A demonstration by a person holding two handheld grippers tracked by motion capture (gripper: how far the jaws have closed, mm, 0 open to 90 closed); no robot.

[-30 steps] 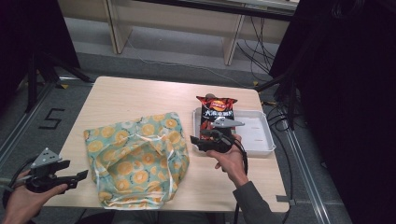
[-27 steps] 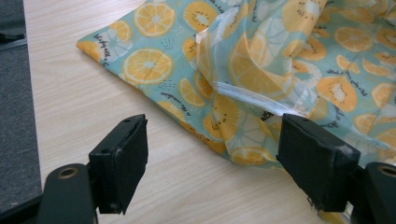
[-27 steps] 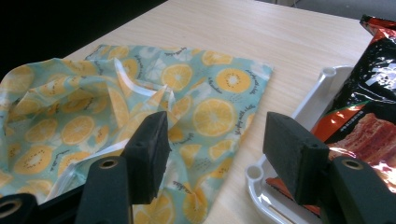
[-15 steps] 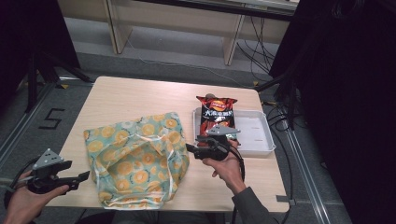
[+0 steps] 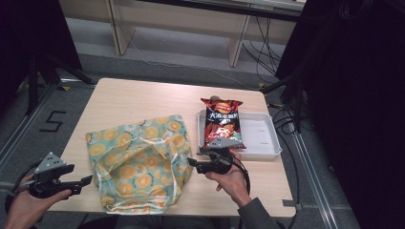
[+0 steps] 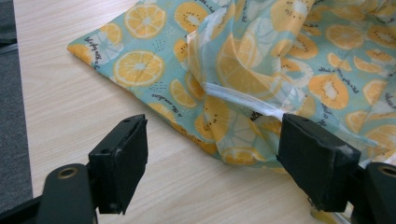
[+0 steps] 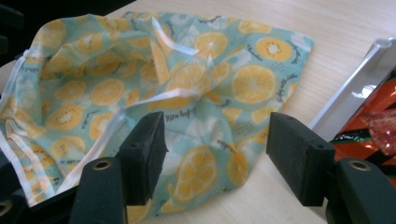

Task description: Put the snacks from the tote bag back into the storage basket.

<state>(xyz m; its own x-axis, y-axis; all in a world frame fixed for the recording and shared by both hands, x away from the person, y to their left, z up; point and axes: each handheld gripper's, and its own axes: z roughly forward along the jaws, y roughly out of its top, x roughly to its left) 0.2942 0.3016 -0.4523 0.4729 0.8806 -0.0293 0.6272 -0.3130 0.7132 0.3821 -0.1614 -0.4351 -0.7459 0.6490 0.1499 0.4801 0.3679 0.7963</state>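
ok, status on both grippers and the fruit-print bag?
Left gripper open, empty. Right gripper open, jaws just widening, at the teal orange-slice-print cloth bag, not gripping. Red crisp packet in white tray, clear.

A fruit-print cloth bag (image 5: 138,162) lies crumpled on the wooden table (image 5: 138,100). The right tool (image 5: 192,163) hangs at the bag's right edge, jaws having just been opening, nothing between them. Behind it a red chip packet (image 5: 222,121) lies propped over the rim of a white tray (image 5: 260,136). The left tool (image 5: 86,180) sits at the table's near left corner, just beside the bag.
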